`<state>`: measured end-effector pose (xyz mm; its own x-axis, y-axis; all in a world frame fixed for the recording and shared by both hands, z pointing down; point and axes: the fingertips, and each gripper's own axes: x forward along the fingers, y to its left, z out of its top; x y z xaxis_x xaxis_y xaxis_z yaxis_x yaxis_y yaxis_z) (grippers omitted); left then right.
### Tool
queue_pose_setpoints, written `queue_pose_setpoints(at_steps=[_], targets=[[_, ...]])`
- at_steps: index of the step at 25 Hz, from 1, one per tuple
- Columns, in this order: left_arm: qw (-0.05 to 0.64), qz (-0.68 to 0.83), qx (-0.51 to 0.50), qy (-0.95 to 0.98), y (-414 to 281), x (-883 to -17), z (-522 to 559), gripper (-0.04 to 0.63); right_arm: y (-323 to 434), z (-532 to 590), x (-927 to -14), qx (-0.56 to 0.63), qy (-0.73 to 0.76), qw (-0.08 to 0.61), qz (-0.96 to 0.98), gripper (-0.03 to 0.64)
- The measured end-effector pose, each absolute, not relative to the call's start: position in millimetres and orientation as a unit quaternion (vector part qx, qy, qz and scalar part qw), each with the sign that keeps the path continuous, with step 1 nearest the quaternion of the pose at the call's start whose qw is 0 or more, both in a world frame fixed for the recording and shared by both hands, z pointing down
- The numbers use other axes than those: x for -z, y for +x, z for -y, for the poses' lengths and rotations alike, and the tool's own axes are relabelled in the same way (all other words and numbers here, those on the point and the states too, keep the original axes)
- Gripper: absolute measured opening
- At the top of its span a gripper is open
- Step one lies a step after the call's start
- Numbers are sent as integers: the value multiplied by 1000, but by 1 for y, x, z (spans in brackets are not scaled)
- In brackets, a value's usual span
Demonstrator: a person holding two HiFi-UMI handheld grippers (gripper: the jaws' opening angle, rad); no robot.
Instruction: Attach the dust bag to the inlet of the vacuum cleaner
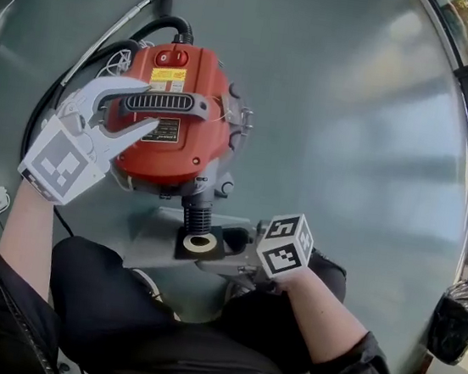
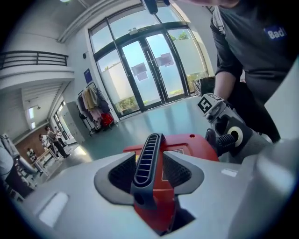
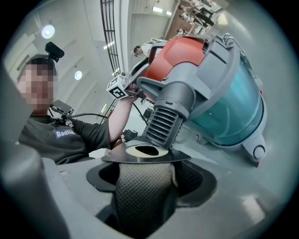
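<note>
Right gripper view: the fingers of the right gripper (image 3: pixel 147 184) are clamping the dust bag (image 3: pixel 142 196), collar (image 3: pixel 145 154) just beneath the inlet (image 3: pixel 164 122) (hole facing it); the left gripper (image 2: pixel 149 175) is opening its fingers around the vacuum cleaner (image 2: pixel 194 144) handle (image 2: pixel 147 156).

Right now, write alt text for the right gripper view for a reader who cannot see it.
The right hand-held gripper grips a mesh dust bag, its flat collar and round hole lying just below the ribbed grey inlet of a red, grey and teal vacuum cleaner. A person is behind, at the left.
</note>
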<state>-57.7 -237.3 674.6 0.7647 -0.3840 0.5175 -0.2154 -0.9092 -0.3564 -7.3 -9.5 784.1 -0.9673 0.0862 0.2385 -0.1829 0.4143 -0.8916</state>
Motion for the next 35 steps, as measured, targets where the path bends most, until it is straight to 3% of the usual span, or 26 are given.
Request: queue_pose_setpoints(at_steps=[6,35], targets=[[110,-138,274,-945,-58,-684,248,200,-7,9,-780,-540,32,118,833,318],[153,-102,269,-945,-56,-680,243,178,-17,37,-784,-669,41,15,742,319]])
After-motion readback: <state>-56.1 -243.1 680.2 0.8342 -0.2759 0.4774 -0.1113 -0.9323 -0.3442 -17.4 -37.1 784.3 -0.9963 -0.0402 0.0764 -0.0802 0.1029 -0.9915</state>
